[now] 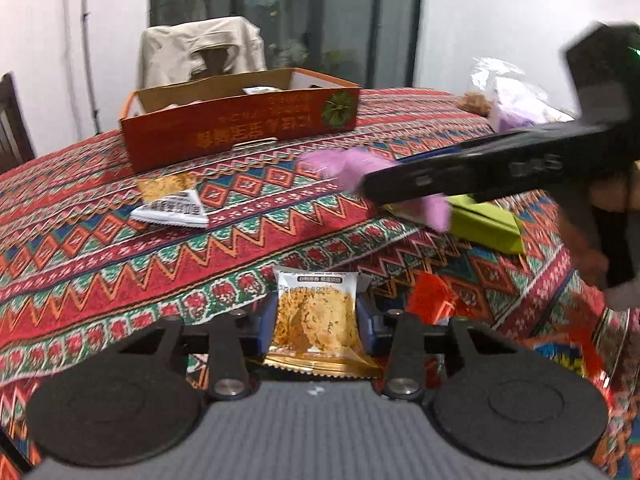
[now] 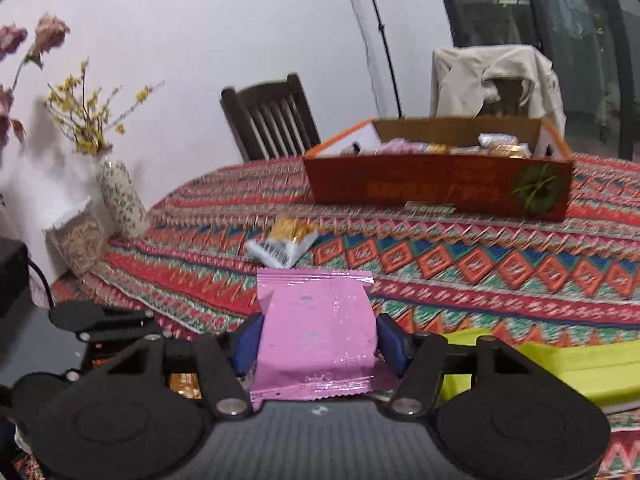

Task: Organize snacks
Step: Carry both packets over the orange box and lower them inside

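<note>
My left gripper (image 1: pixel 316 318) is shut on a cracker packet (image 1: pixel 316 316) with a clear and gold wrapper, held above the table's near edge. My right gripper (image 2: pixel 316 340) is shut on a pink snack packet (image 2: pixel 316 332); it also shows in the left wrist view (image 1: pixel 400 184) at the right, carrying the pink packet (image 1: pixel 348 166) above the table. An open orange cardboard box (image 1: pixel 240 132) (image 2: pixel 440 188) stands at the far side with several snack packets inside. A white and gold snack packet (image 1: pixel 172 204) (image 2: pixel 286 242) lies on the cloth in front of the box.
The table has a patterned red cloth (image 1: pixel 100 240) (image 2: pixel 480 272). A lime green box (image 1: pixel 484 220) (image 2: pixel 580 364) lies at the right. A plastic bag (image 1: pixel 508 96) sits far right. A flower vase (image 2: pixel 120 200) stands at the left edge. Chairs (image 2: pixel 272 116) stand behind the table.
</note>
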Tool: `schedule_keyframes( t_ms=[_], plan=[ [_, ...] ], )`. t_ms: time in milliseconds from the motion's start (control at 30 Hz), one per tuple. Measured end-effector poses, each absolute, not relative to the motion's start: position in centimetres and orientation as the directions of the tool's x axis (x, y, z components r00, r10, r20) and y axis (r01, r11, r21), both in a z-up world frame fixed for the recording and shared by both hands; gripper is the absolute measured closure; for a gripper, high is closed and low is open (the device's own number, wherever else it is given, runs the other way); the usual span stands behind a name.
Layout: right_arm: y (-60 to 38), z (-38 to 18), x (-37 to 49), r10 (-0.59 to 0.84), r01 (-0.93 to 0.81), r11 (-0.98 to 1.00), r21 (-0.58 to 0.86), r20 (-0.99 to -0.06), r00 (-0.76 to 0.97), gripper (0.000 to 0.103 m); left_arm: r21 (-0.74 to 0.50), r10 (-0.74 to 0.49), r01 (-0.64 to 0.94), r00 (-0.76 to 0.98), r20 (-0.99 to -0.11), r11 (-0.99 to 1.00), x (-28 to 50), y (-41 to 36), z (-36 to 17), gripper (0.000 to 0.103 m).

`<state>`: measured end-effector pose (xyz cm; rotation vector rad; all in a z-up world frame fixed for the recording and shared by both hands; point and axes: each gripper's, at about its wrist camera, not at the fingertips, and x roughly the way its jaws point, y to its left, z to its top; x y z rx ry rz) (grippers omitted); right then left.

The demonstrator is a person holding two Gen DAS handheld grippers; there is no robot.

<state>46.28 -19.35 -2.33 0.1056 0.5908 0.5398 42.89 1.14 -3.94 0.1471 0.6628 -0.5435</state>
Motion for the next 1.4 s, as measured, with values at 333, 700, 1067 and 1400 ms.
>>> schedule_keyframes(
  t_ms=[333, 700, 1067, 1400],
  plan=[
    [-24.9, 1.9, 38.4, 0.411, -0.389, 0.910, 0.142, -0.421, 0.808, 0.043, -0.088, -0.274, 0.265, 0.837, -0.474, 0.960, 35.6, 4.6, 1.5, 0.062],
    [-27.8, 2.7, 28.4, 0.341, -0.325, 0.939, 0.111, -0.409, 0.847, 0.043, -0.091, -0.154, 0.126, 0.875, -0.460, 0.988, 27.5, 5.3, 3.5, 0.062],
    [-27.7, 4.1, 28.8, 0.353, -0.340, 0.935, 0.101, -0.367, 0.861, 0.043, -0.098, -0.239, 0.218, 0.887, -0.395, 0.971, 30.2, 4.5, 6.1, 0.062],
    [-28.2, 8.8, 38.2, 0.370, -0.367, 0.927, 0.072, -0.319, 0.872, 0.043, -0.098, -0.274, 0.256, 0.875, -0.398, 0.962, 42.9, 3.2, 10.2, 0.062]
  ],
)
